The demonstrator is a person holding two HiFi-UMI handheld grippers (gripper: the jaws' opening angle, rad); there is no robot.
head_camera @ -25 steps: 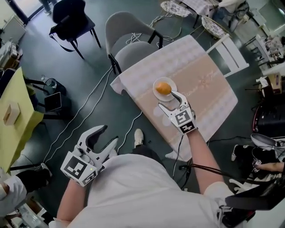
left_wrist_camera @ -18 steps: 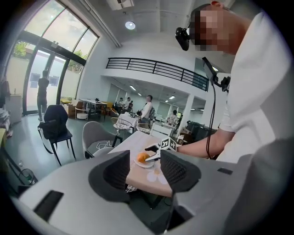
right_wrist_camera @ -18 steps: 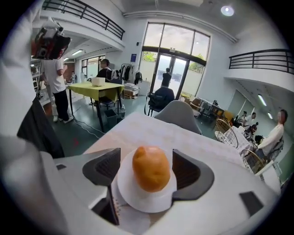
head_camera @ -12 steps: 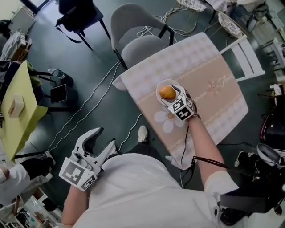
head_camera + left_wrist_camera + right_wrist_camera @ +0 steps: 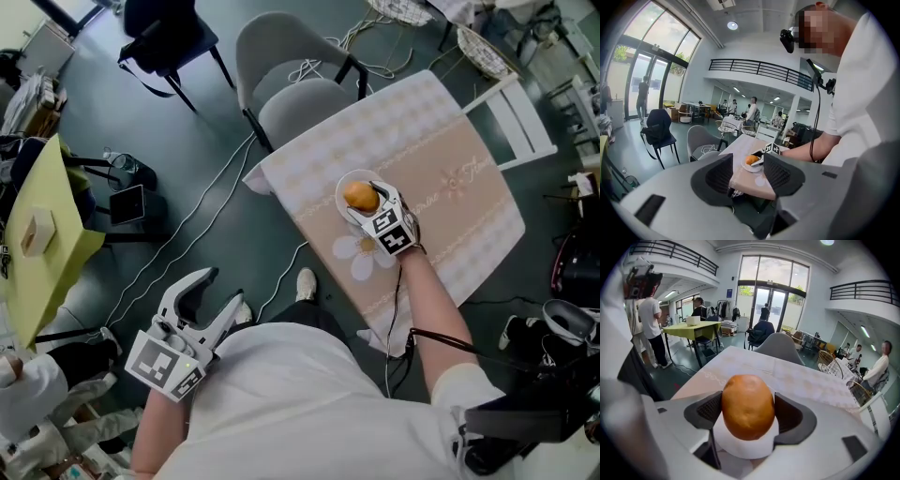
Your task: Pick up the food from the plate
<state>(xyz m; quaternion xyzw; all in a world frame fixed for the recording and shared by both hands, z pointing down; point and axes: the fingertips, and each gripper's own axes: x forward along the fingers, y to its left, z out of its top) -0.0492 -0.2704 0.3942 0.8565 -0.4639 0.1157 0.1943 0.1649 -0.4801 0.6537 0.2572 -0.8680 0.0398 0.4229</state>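
Note:
An orange-brown round piece of food (image 5: 359,194) sits on a small white plate (image 5: 342,195) on the cloth-covered table (image 5: 450,178). My right gripper (image 5: 364,202) reaches over the plate with its jaws spread wide, one on each side of the food. In the right gripper view the food (image 5: 747,404) fills the gap between the pads (image 5: 711,409) above the plate (image 5: 745,446), and I see no squeeze on it. My left gripper (image 5: 223,289) hangs open and empty low at my left side, away from the table. It looks toward the food (image 5: 751,160) from a distance.
A grey chair (image 5: 300,103) stands at the table's far side, a white chair (image 5: 511,112) at its right. Cables (image 5: 202,220) run across the dark floor. A yellow-green table (image 5: 37,234) and a black chair (image 5: 164,37) stand to the left.
My right gripper has moved forward from just short of the plate until its jaws stand on both sides of the food. The left gripper has stayed put.

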